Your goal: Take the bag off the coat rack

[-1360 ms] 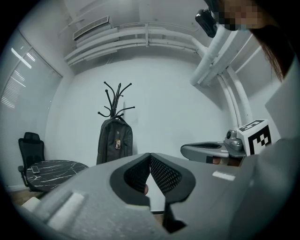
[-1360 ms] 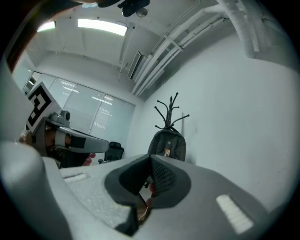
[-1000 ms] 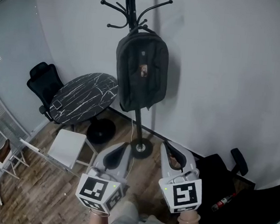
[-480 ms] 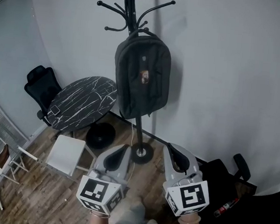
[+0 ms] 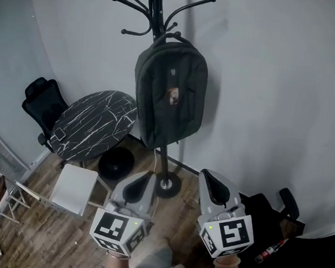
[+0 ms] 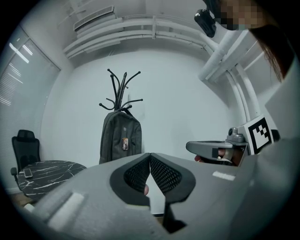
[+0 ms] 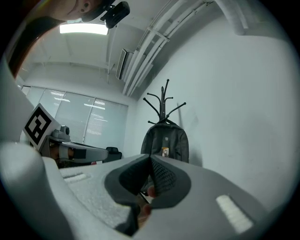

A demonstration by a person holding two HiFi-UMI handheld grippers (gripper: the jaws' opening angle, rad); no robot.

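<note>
1. The bag (image 5: 170, 95), a dark backpack, is hanging by its top loop from a hook of the coat rack (image 5: 158, 9). It is lying against the rack's pole, and its front, with a small picture patch, is facing into the room.
2. The coat rack is standing upright close to the pale wall (image 5: 267, 81), with its round base (image 5: 166, 185) resting on the wooden floor (image 5: 58, 232).
3. The left gripper (image 5: 147, 177) is hovering just left of the rack's base and low down, well apart from the bag. Its jaws are pressing together tip to tip and gripping nothing.
4. The right gripper (image 5: 206, 174) is hovering just right of the rack's base, level with the left one. Its jaws are likewise meeting at the tips, with nothing between them.
5. Both grippers are pointing toward the coat rack. In each gripper view the bag is showing above the closed tips, well beyond them.
6. A round black table (image 5: 95, 123) with white marble veining is standing to the left of the coat rack, near its pole.
7. A black office chair (image 5: 38, 103) is sitting farther left of the rack, beyond the table.
8. A small white square stool (image 5: 74, 189) is standing left of the rack's base, on the near side of the table.
</note>
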